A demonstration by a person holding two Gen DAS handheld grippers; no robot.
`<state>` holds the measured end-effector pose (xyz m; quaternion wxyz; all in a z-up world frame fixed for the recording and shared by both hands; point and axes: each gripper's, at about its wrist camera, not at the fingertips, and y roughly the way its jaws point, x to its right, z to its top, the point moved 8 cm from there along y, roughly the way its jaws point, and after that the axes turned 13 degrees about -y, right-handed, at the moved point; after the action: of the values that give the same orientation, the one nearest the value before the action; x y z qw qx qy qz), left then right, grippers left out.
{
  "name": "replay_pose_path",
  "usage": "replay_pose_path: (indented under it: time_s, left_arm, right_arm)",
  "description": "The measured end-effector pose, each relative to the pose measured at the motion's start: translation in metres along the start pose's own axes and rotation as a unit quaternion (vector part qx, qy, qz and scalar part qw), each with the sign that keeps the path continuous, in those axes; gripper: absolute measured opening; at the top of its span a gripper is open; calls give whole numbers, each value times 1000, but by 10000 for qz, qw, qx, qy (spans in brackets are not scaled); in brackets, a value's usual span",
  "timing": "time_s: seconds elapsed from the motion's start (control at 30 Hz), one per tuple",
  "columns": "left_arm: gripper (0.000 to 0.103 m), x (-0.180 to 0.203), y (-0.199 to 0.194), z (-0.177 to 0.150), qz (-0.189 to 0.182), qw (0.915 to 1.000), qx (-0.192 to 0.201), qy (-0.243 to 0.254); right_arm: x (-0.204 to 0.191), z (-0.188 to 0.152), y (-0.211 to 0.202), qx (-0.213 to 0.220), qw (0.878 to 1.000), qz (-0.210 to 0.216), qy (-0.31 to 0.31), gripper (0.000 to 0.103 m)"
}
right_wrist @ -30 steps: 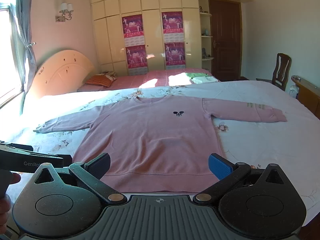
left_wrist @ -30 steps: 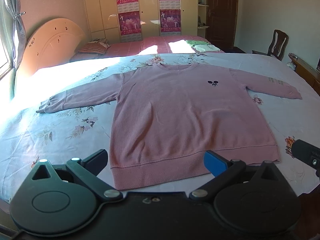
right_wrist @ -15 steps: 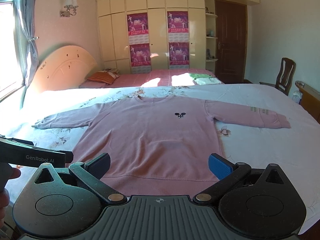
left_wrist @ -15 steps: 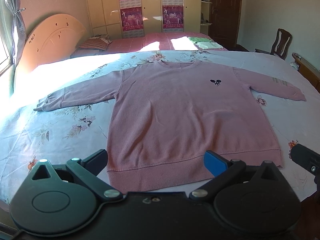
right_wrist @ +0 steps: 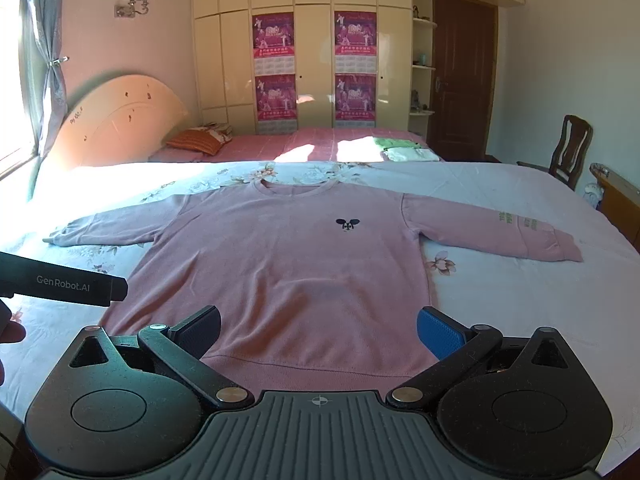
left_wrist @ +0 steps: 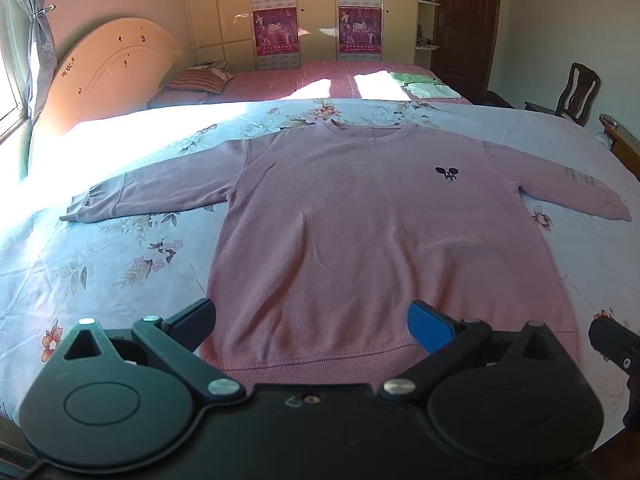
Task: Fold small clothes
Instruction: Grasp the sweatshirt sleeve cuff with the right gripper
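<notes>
A pink long-sleeved sweater (left_wrist: 360,220) lies flat, face up, on the floral bed sheet (left_wrist: 100,264), both sleeves spread out sideways and its hem nearest me. It also shows in the right wrist view (right_wrist: 296,264). My left gripper (left_wrist: 312,320) is open and empty, hovering above the hem. My right gripper (right_wrist: 318,330) is open and empty, also above the hem. The left gripper's body (right_wrist: 60,284) shows at the left of the right wrist view; the right gripper's tip (left_wrist: 612,344) shows at the right of the left wrist view.
A second bed (right_wrist: 312,144) with a pink cover stands behind, holding a striped pillow (right_wrist: 200,142) and folded green and white clothes (right_wrist: 404,150). A curved headboard (right_wrist: 116,124) is at the left, a wooden chair (right_wrist: 570,148) at the right, and wardrobes with posters at the back.
Both grippers have moved forward and risen a little over the sweater's hem, so the sweater sits lower and larger in both views. Jaws stayed open.
</notes>
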<state>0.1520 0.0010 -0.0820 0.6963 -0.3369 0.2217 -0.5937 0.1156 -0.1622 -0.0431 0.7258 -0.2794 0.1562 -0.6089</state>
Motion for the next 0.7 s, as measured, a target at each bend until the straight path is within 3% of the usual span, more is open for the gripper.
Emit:
replay_pose_path:
  time_s: [0.27,0.7]
  left_arm:
    - [103,16,28,13,-4,10000,-62,63]
    - [102,47,72,38,39,9998,-212,34]
  right_arm:
    - [26,5,33,-19,9999,-103,63,103]
    - [74,30,72,76,9998,129,156,103]
